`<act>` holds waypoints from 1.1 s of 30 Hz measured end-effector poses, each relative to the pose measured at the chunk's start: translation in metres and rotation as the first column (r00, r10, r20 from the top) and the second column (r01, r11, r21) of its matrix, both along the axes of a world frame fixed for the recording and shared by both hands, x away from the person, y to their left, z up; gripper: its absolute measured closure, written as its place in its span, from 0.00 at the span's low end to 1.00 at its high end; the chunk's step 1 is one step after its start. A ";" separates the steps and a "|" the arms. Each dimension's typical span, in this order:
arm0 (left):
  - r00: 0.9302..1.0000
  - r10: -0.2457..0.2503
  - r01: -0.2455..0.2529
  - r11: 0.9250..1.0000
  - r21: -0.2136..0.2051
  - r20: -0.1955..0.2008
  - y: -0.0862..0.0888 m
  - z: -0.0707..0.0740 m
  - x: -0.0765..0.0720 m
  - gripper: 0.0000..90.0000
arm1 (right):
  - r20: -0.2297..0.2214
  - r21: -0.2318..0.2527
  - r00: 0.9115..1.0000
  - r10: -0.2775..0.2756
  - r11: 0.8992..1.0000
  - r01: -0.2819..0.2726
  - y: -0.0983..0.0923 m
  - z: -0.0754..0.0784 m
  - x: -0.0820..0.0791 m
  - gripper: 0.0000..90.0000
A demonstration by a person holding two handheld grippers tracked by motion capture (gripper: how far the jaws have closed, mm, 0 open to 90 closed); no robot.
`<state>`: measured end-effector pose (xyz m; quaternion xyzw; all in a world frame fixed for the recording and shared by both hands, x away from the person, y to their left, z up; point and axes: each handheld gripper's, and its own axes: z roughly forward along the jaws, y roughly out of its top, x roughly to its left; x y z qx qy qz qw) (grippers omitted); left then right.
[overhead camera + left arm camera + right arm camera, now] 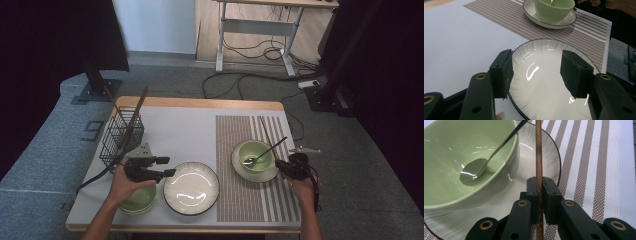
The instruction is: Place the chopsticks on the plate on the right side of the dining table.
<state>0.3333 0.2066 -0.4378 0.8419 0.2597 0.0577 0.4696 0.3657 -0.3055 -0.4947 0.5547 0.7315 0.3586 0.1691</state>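
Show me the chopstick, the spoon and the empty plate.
chopstick (539, 152), right gripper view, shaft above the jaws
spoon (472, 172), right gripper view, its scoop
plate (544, 82), left gripper view, its centre

Both hands low at the table, grippers held level.
The left gripper (170, 166) pointed rightward with jaws spread wide, nothing between them; the right gripper (541, 185) had its jaws clamped together on a thin stick (538, 155).

text: none legible | labels: none | brands: none | numbers: none | signs: none
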 end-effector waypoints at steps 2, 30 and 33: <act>1.000 0.000 0.000 1.000 0.001 -0.001 0.000 0.000 0.000 0.48 | 0.000 -0.005 1.000 0.001 1.000 -0.001 0.000 0.000 0.001 0.94; 1.000 -0.001 0.001 1.000 0.001 0.001 0.001 0.001 -0.001 0.49 | -0.023 -0.048 0.999 0.049 0.998 -0.050 0.006 0.000 0.003 0.93; 1.000 -0.001 0.001 1.000 0.002 0.002 0.001 0.001 -0.001 0.48 | -0.022 -0.045 0.998 0.067 0.997 -0.068 0.005 0.000 0.001 0.92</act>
